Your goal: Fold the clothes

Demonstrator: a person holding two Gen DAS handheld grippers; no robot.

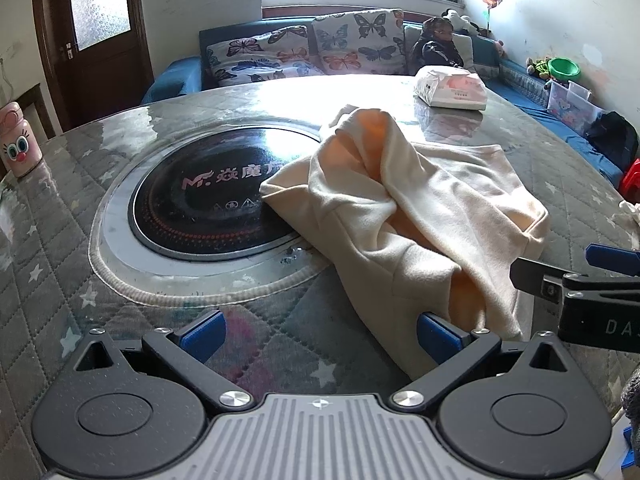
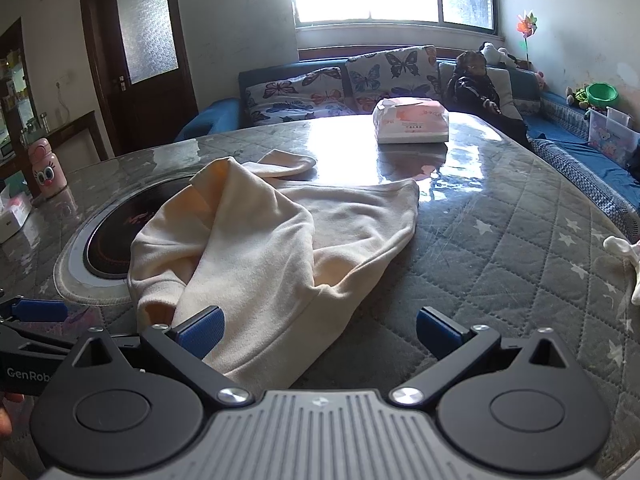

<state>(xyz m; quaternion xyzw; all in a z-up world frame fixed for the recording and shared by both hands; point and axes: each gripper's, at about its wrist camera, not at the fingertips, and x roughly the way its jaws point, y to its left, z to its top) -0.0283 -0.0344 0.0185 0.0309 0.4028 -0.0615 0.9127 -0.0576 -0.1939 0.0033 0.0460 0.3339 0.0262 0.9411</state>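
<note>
Both claws released over the rumpled top

Your left gripper (image 1: 318,334) and right gripper (image 2: 318,332) gape empty at the table's (image 2: 500,240) near edge, flanking the cream top's (image 2: 260,248) hem, likely to pinch it.

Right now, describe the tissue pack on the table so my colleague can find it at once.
Start from the quilted table and look to its far edge, near the butterfly cushions. The tissue pack lies there, beyond the cream garment: a white, pink-printed plastic block, the only boxy thing there.
</note>
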